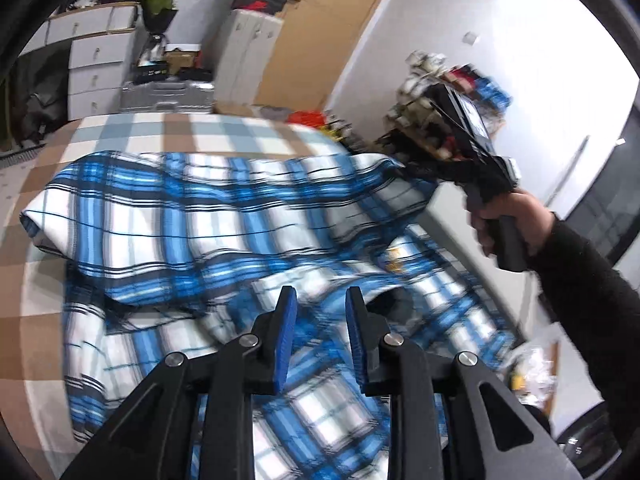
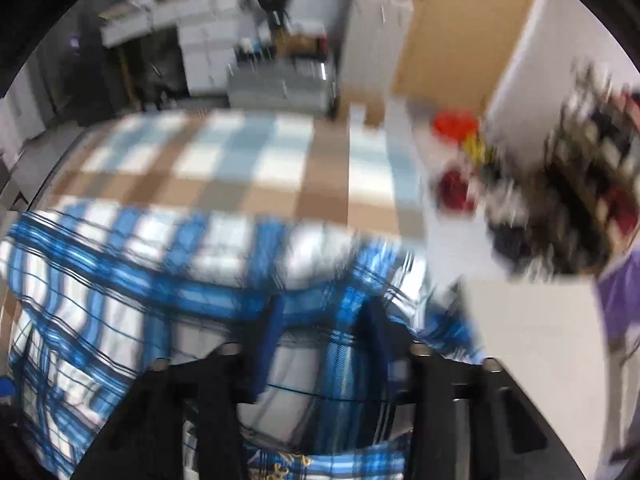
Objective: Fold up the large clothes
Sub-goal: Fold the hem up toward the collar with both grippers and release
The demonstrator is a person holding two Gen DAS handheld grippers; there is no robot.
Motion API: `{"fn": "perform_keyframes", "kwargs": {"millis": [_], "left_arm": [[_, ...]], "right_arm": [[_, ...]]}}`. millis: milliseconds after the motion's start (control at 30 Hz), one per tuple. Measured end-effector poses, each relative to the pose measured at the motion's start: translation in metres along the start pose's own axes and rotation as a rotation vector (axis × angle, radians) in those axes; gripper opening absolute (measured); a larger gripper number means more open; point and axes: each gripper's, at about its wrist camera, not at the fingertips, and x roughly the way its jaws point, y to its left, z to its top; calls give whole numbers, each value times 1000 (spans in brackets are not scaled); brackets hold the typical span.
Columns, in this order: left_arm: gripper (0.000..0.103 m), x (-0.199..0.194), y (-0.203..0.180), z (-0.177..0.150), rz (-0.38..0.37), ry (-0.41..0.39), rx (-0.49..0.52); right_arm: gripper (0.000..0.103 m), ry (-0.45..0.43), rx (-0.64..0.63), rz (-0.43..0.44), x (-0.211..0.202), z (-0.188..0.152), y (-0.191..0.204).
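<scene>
A large blue-and-white plaid garment (image 1: 208, 216) lies rumpled on the bed, with one fold raised across its middle. My left gripper (image 1: 321, 296) hovers over the near part of the cloth, open, with nothing between its blue pads (image 1: 286, 340). A hand holds my right gripper (image 1: 416, 168) at the garment's far right edge, where the raised fold ends. In the blurred right wrist view the right gripper (image 2: 324, 320) points down at the plaid garment (image 2: 120, 280). Its jaws stand apart and cloth shows in the gap behind them.
The bed has a brown, white and pale-blue checked cover (image 1: 168, 128). White drawers (image 1: 96, 64), a grey case (image 1: 168, 96) and a tall white cabinet (image 1: 248, 56) stand beyond it. A cluttered shelf (image 2: 580, 184) is at the right. A dark sleeve (image 1: 588, 280) reaches in from the right.
</scene>
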Motion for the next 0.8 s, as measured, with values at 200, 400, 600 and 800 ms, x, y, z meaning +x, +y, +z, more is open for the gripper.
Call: {"fn": "perform_keyframes", "kwargs": {"millis": [200, 400, 600, 800], "left_arm": [[19, 26, 12, 3, 15, 83, -55], [19, 8, -1, 9, 56, 31, -7], [21, -26, 11, 35, 121, -63, -40], [73, -26, 38, 78, 212, -58, -133]], "right_arm": [[32, 134, 86, 50, 53, -49, -20], [34, 46, 117, 76, 33, -69, -21], [68, -118, 235, 275, -42, -121, 1], [77, -214, 360, 512, -89, -171, 32]]}}
